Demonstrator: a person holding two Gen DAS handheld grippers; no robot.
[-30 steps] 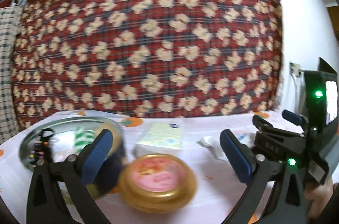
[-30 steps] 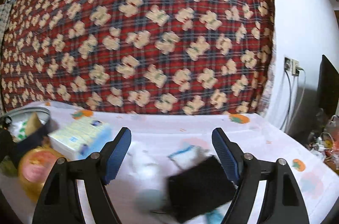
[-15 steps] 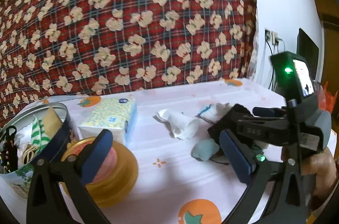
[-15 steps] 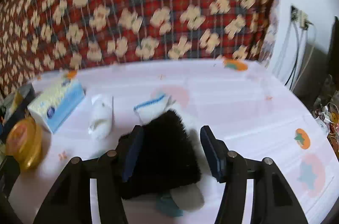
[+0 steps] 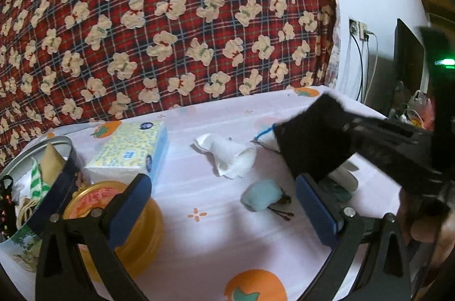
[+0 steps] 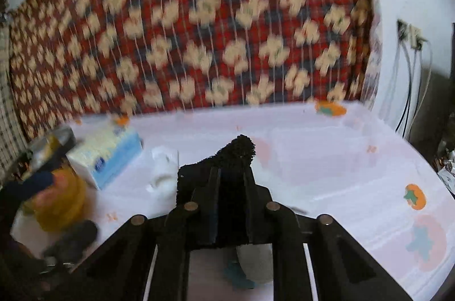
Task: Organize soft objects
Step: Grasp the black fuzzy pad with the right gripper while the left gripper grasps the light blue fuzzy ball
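My right gripper (image 6: 231,181) is shut on a black fuzzy cloth (image 6: 227,158) and holds it lifted above the table; the cloth also shows in the left wrist view (image 5: 315,136). My left gripper (image 5: 224,201) is open and empty, low over the table. Between its fingers lie a crumpled white cloth (image 5: 230,156) and a small light-blue soft pad (image 5: 261,194). A white cloth with a blue edge (image 5: 266,137) lies partly hidden behind the black cloth. A white and a teal soft piece (image 6: 250,261) lie under the right gripper.
A tissue box (image 5: 133,150), a yellow lidded jar (image 5: 113,218) and a round tin (image 5: 34,187) holding several items stand at the left. A red patterned blanket (image 5: 170,16) rises behind the table. Cables and a wall socket (image 5: 359,29) are at the right.
My right gripper closed on the black cloth and lifted it off the pile. My left gripper swung right, from the tin and jar toward the cloths.
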